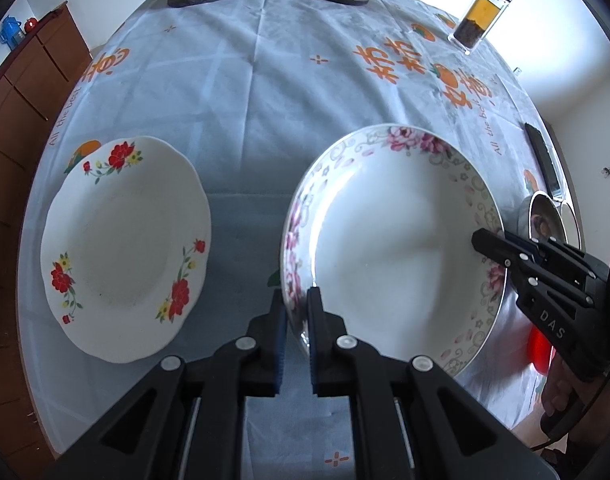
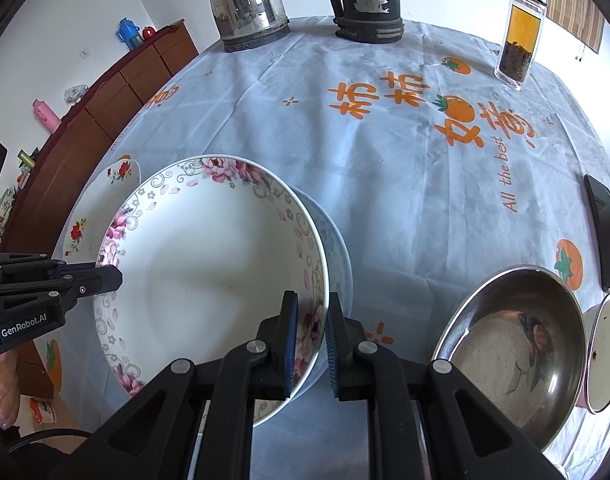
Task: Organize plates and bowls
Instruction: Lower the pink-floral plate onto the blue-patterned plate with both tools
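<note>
Both hand-held grippers, left hand-held gripper and right hand-held gripper, pinch opposite rims of pink-flowered plate, lifted. Red-flowered plate and steel bowl unstacked; nothing organized yet.

two china plates: one with pink flowers, one with red flowers. two steel bowls at the right: a large one and a smaller one beside it. one steel kettle, one dark jug and one clear jar at the far edge of the tabletop. one dark phone far right. two tongs: left, right.
</note>
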`<state>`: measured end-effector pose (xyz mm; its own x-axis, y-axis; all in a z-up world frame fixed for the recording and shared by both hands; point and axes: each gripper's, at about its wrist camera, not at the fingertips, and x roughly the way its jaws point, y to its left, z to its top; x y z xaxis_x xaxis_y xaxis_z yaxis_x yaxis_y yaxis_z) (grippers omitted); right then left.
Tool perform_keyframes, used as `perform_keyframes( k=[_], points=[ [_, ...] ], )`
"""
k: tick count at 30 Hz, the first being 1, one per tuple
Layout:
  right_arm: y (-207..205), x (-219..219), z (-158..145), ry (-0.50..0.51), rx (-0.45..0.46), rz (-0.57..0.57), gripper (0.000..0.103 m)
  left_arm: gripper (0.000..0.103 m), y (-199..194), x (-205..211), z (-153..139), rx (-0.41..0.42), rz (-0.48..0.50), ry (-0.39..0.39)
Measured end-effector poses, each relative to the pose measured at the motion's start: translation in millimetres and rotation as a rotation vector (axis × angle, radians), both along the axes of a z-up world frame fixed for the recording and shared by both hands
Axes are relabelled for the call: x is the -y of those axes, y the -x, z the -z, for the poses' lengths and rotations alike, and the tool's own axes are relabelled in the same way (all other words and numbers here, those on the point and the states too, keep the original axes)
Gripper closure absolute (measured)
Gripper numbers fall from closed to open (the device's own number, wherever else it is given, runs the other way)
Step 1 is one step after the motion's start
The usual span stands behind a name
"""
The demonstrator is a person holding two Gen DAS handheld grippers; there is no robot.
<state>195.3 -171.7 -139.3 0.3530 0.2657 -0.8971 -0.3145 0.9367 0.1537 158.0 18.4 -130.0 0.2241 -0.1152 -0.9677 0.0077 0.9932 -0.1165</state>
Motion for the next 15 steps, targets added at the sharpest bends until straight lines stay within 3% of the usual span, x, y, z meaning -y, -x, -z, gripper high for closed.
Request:
perform_keyframes(
  k=[15],
  points=[
    [-11,-1,6,0.040,-0.003,0.011,0.089,0.097,-13,2,7,0.007,0.004,-0.002]
  ],
)
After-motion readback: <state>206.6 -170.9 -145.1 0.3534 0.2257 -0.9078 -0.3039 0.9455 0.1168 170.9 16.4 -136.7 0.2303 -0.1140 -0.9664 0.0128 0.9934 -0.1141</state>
